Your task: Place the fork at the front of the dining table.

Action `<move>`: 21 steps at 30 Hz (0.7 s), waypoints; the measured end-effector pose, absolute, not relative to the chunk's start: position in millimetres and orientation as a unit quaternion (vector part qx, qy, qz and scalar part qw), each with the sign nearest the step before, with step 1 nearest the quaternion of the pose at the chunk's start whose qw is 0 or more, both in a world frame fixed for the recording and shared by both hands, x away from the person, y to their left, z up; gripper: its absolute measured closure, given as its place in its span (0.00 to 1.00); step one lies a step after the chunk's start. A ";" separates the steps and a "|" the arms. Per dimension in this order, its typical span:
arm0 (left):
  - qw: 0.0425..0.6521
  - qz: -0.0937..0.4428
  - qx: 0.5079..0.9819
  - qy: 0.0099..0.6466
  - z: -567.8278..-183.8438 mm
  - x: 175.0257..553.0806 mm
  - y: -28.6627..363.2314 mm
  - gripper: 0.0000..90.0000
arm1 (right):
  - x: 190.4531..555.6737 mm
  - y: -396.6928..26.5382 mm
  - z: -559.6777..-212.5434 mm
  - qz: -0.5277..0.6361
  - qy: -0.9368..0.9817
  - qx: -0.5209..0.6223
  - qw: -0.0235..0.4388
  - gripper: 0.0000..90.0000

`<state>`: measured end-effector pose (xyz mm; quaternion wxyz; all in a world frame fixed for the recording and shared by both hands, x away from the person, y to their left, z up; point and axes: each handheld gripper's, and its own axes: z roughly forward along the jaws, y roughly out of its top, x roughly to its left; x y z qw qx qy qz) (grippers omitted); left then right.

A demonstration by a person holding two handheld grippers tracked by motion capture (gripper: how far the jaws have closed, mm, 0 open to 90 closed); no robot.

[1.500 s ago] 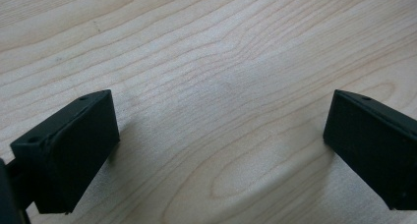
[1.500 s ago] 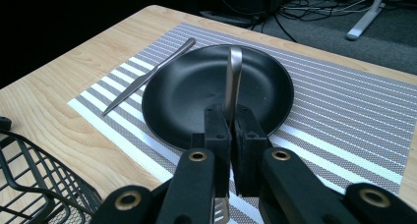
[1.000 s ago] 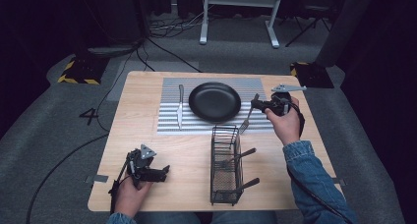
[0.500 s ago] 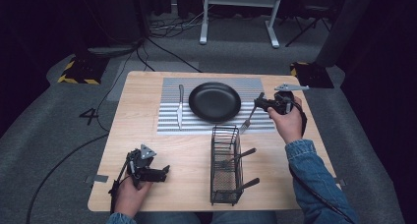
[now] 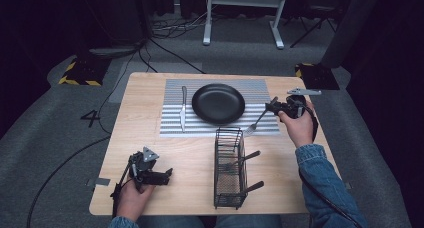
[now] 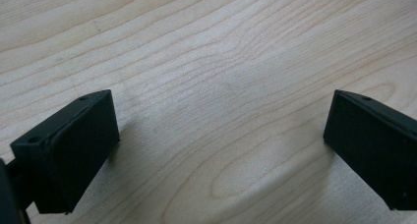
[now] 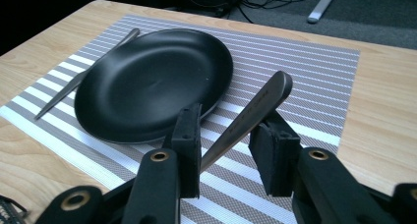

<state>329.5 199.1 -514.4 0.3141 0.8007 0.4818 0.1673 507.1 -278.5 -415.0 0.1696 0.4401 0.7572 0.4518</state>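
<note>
At the right edge of the striped placemat [image 5: 220,127], the right gripper [image 5: 274,107] is held low by a hand [image 5: 299,128] in a denim sleeve, forearm angling in from the lower right and fingers [image 7: 189,145] pointing left toward the black plate [image 5: 218,103]. The fork [image 5: 256,122] lies slanted between those fingers, its tines down on the placemat just right of the plate and its handle rising past them; the fingers have just been opening, and in the right gripper view the handle leans against 1 of the 2 pads while the other stands clear, so the fork is released rather than clamped. Near the table's [image 5: 150,118] front left corner, the left gripper [image 5: 167,174] rests low in the other hand [image 5: 131,198], its 2 fingers [image 6: 69,150] spread wide over bare wood with nothing between them. From above, the fork's tines blur into the placemat's stripes, and the right gripper view cuts them off below its own fingers. A knife [image 5: 183,107] lies left of the plate; a wire caddy [image 5: 229,168] in front still holds 2 dark-handled utensils. Compared with 1 second earlier, the right hand has dropped slightly and the fork now touches the placemat; the left hand has not shifted.
</note>
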 end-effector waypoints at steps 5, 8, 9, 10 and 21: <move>0.314 0.167 0.801 0.482 -514.4 329.5 198.9 0.00 | 508.1 -286.0 -420.5 0.447 0.754 0.451 0.169 0.73; 0.314 0.167 0.801 0.482 -514.4 329.5 198.9 0.00 | 509.1 -290.3 -423.6 0.445 0.752 0.457 0.168 0.73; 0.314 0.168 0.801 0.482 -514.4 329.5 199.0 0.00 | 509.4 -291.7 -424.5 0.444 0.752 0.458 0.168 0.73; 0.314 0.168 0.801 0.482 -514.4 329.5 199.0 0.00 | 509.6 -292.9 -425.5 0.443 0.751 0.461 0.167 0.73; 0.314 0.168 0.801 0.482 -514.3 329.5 199.0 0.00 | 513.5 -305.4 -439.9 0.430 0.746 0.483 0.160 0.71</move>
